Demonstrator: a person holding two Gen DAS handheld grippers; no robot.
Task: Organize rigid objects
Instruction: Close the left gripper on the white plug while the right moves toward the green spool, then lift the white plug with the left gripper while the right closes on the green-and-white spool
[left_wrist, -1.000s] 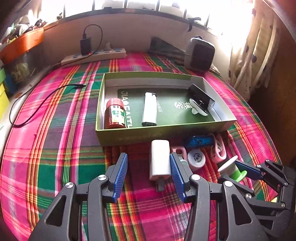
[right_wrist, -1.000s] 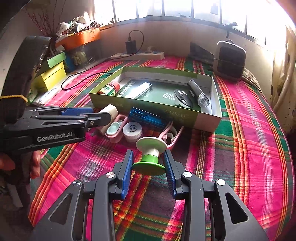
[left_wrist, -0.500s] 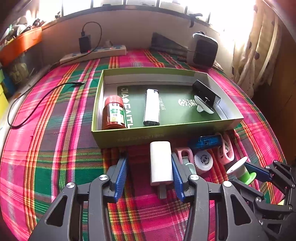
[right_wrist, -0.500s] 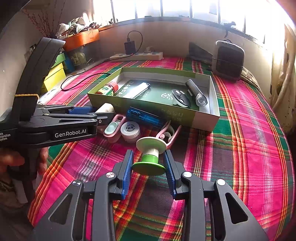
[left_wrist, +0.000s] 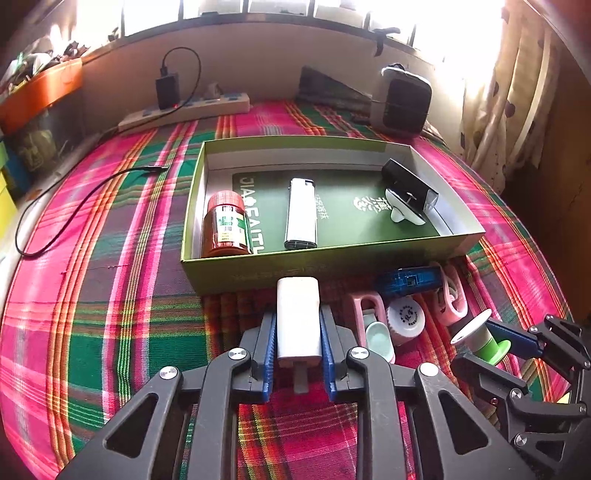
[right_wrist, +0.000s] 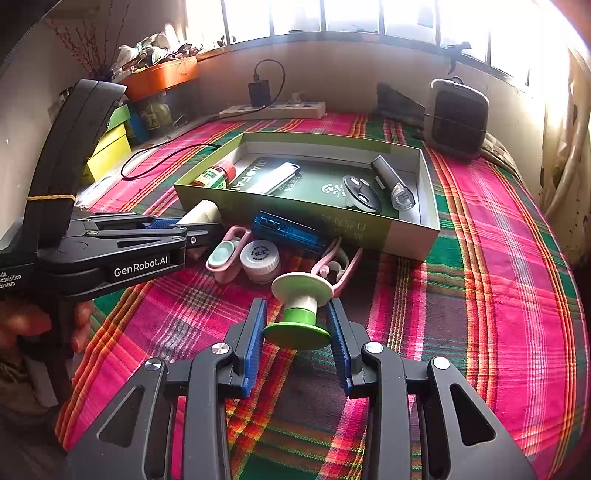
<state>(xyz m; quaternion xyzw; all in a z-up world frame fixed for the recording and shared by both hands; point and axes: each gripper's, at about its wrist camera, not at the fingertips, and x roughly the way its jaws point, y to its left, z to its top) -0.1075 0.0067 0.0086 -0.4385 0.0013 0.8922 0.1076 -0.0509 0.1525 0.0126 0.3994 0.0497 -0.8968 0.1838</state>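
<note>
Closing on a white charger (left_wrist: 298, 317), the left tongs (left_wrist: 297, 350) are seen with both blue pads pressed against its sides, just before the near wall of the green box (left_wrist: 258, 271). A green-and-white spool (right_wrist: 301, 310) is clasped by the right tongs (right_wrist: 297, 339) above the plaid cloth (right_wrist: 480, 295). Between the two tongs and the box, a pink case (left_wrist: 369, 325), a round white container (left_wrist: 405, 320), a blue device (left_wrist: 408, 281) and a pink clip (left_wrist: 452, 299) are crowded together. Inside the box, a red-capped bottle (left_wrist: 226, 230), a white lighter (left_wrist: 301, 212) and a black torch (left_wrist: 408, 186) are laid.
</note>
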